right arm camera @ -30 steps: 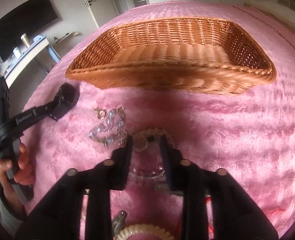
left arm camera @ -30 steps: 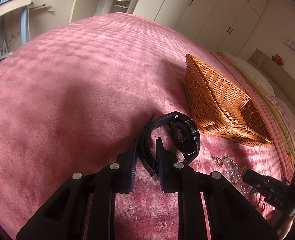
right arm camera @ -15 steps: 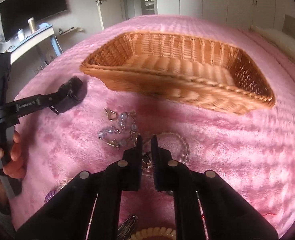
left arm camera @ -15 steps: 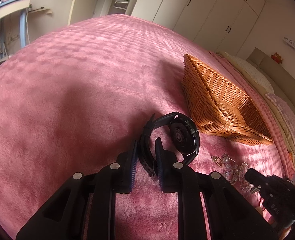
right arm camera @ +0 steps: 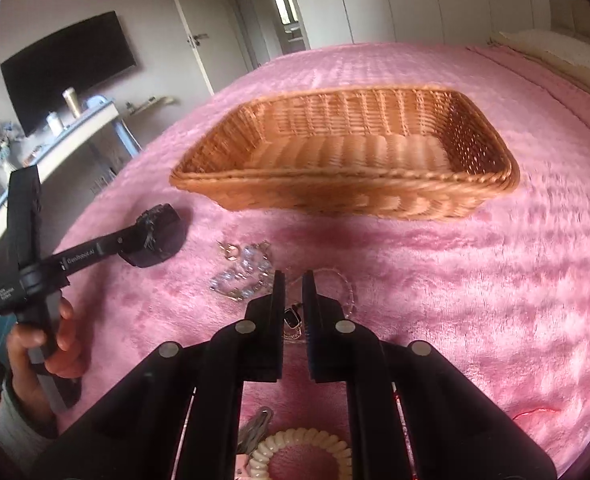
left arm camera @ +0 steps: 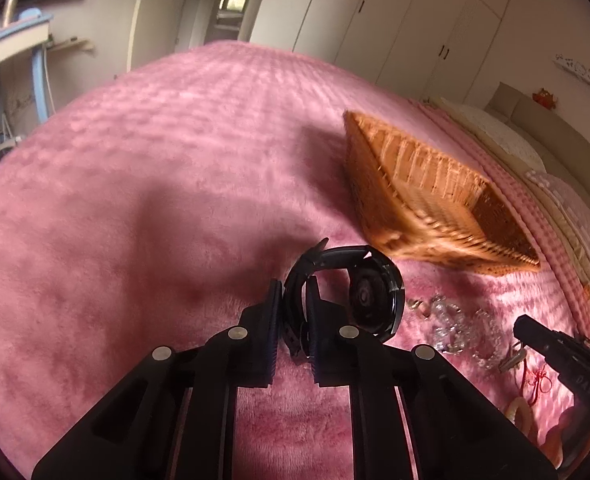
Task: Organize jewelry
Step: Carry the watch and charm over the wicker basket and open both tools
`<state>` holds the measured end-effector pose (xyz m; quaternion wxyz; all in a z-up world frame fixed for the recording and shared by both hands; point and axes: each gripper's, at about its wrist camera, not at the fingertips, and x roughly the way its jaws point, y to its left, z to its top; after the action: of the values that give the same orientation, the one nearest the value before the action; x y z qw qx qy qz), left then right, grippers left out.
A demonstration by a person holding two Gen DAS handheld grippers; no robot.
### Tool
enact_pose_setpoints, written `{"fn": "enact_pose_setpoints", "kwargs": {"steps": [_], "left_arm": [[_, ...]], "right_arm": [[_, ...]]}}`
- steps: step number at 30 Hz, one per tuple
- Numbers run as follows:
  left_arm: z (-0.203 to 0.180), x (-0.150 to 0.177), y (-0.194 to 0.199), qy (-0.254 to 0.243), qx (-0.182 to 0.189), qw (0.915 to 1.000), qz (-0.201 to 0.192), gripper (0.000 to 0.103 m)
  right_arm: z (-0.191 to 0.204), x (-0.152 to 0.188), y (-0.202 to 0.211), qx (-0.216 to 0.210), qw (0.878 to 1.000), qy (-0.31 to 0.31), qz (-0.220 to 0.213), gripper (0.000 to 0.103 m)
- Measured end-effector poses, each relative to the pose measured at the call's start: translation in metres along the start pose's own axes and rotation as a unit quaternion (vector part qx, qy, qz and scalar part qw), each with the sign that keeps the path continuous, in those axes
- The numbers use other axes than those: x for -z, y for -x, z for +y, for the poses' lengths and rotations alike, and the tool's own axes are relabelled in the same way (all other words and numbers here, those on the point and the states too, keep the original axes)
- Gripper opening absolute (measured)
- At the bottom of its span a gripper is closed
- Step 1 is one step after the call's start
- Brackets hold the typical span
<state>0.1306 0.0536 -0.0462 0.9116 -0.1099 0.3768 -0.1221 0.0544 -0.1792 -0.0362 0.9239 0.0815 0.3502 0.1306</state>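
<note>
A black watch lies on the pink bedspread, and my left gripper is shut on its strap. The right wrist view shows the same gripper from the side, held by a hand. My right gripper is shut on a pale bead bracelet, with a small dark charm between its fingers. A clear crystal bracelet lies just left of it. Beyond both stands an empty wicker basket, which the left wrist view shows at the right.
A cream spiral hair tie and a metal clip lie under the right gripper. A red string lies at the right. Pillows line the bed's far right side. A desk stands off the left edge.
The right gripper's jaws closed from wide apart onto the bead bracelet, then the gripper rose a little. The left gripper stayed on the watch strap, its jaws slightly narrower.
</note>
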Motion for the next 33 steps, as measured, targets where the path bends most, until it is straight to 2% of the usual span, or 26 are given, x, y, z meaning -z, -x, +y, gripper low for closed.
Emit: {"fn": "enact_pose_setpoints", "kwargs": {"steps": [4,8,14,18,22,26,28,33], "left_arm": [[-0.010,-0.003,0.022,-0.005,0.014,0.9997,-0.022,0.010],[-0.032,-0.023,0.043,-0.016,0.032,0.9981,-0.051,0.010],[-0.072,-0.068,0.041,-0.040,0.050,0.9947,-0.080,0.010],[-0.091,-0.093,0.009,-0.035,0.051,0.9953,-0.074,0.010],[-0.104,-0.106,-0.041,-0.026,0.029,0.9984,-0.040,0.010],[-0.106,-0.103,-0.078,-0.028,0.015,0.9995,-0.002,0.010],[-0.105,-0.097,-0.090,-0.030,0.022,0.9992,0.010,0.010],[-0.108,-0.087,-0.096,-0.048,0.014,0.9987,0.006,0.012]], "right_arm": [[0.005,-0.009,0.020,-0.007,1.000,0.011,-0.019,0.007],[0.007,-0.032,0.041,-0.005,0.999,0.019,-0.046,0.007],[-0.005,-0.093,0.036,0.029,0.997,0.027,-0.071,0.007],[-0.028,-0.127,0.001,0.051,0.997,0.013,-0.049,0.007],[-0.053,-0.144,-0.040,0.065,0.998,-0.008,0.000,0.007],[-0.073,-0.145,-0.079,0.069,0.995,-0.033,0.058,0.007],[-0.080,-0.141,-0.093,0.072,0.993,-0.040,0.081,0.007],[-0.082,-0.133,-0.108,0.081,0.991,-0.037,0.103,0.007]]}}
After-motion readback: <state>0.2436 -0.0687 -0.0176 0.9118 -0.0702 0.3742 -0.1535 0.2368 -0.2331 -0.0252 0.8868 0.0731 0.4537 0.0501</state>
